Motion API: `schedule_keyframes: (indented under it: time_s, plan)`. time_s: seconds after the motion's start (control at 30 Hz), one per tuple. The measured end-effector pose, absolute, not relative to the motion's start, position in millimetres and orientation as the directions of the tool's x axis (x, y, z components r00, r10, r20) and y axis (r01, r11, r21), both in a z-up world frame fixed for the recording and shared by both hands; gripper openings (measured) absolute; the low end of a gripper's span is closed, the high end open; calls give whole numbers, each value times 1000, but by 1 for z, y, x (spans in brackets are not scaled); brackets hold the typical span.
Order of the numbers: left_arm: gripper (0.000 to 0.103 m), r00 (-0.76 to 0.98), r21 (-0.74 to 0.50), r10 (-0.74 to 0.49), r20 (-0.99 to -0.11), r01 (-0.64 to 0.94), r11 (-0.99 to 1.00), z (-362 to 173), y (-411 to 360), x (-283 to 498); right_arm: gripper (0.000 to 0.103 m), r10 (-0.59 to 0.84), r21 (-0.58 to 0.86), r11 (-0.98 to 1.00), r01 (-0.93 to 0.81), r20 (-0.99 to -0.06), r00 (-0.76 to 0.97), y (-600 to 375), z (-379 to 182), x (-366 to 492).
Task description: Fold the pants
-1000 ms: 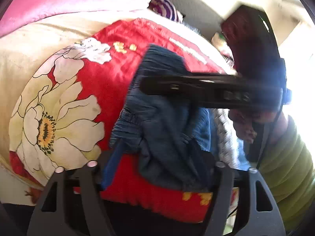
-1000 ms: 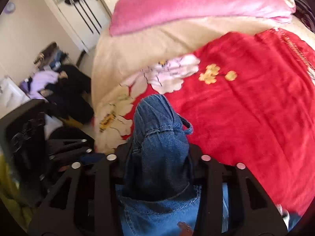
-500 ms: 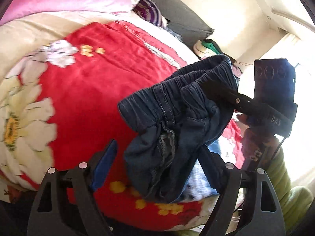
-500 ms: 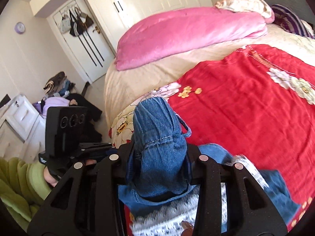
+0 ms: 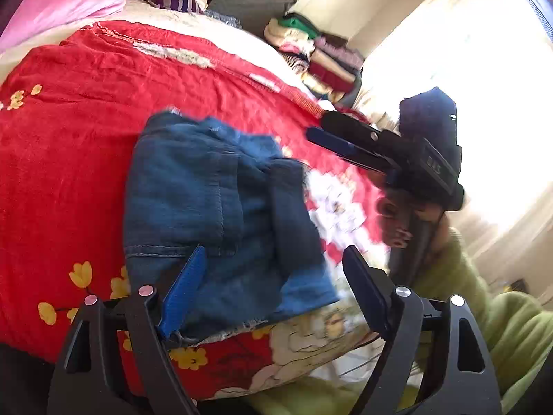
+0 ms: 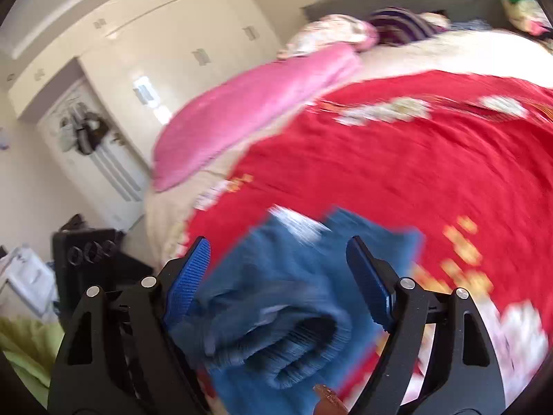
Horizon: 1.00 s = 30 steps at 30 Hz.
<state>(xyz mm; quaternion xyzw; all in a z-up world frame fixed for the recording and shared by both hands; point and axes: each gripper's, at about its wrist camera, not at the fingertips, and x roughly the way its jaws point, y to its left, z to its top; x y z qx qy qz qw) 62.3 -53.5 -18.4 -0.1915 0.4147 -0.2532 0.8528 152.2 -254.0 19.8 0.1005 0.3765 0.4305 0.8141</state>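
Both grippers have released: the left gripper (image 5: pixel 273 269) and the right gripper (image 6: pixel 278 269) now stand spread with nothing between the pads, where each pinched denim half a second ago. The folded denim pants (image 5: pixel 214 207) lie on the red floral bedspread (image 5: pixel 69 145), near the bed's front edge. Pink quilt (image 6: pixel 249 103) and white wardrobe (image 6: pixel 166 45) lie beyond.
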Motion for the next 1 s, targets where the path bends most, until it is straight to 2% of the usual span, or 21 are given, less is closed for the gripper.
schedule_keyframes:
  time_s: [0.2,0.27,0.3,0.33,0.47,0.53,0.6,0.67,0.7,0.73,0.77,0.8,0.83,1.0]
  plan:
    - [80,508,-447,-522,-686,272,852,-31,-71,67,72,732,482,655,-582,-594,333,-251,-10,142]
    - [80,503,-430,-511,-698,276,859,-34,-71,60,68,636,365,727,-582,-677,370,-240,-18,138]
    - [80,499,-432,-512,-699,275,859,-36,-71,60,68,556,269,770,-578,-728,402,-234,-25,138]
    - [80,499,-437,-516,-696,276,856,-36,-70,57,68,525,233,782,-578,-747,408,-232,-32,139]
    - [80,551,-378,-478,-684,293,878,-17,-60,40,68,564,260,762,-593,-717,409,-243,-21,131]
    - [80,610,-316,-414,-675,267,910,-3,-49,34,69,597,251,740,-624,-673,437,-254,-5,122]
    - [75,649,-285,-360,-671,222,932,4,-36,35,69,614,242,729,-640,-646,454,-258,6,119]
    - [53,656,-278,-327,-680,183,943,3,-28,39,69,622,239,720,-652,-639,453,-254,14,124]
    - [46,651,-270,-316,-690,173,947,2,-28,41,69,624,237,714,-658,-641,446,-249,17,128]
    - [31,645,-261,-311,-698,175,949,0,-30,41,67,624,232,707,-668,-648,436,-243,19,133]
    - [20,634,-246,-308,-710,187,951,-4,-34,42,59,623,220,698,-681,-654,428,-235,21,137]
    - [18,623,-233,-304,-721,196,953,-6,-39,42,49,620,199,682,-703,-667,413,-224,22,144]
    - [18,608,-219,-302,-734,209,953,-10,-45,41,47,611,176,669,-722,-682,401,-212,21,151]
    - [17,552,-138,-261,-792,256,957,-36,-65,42,45,571,149,613,-776,-762,306,-170,6,174]
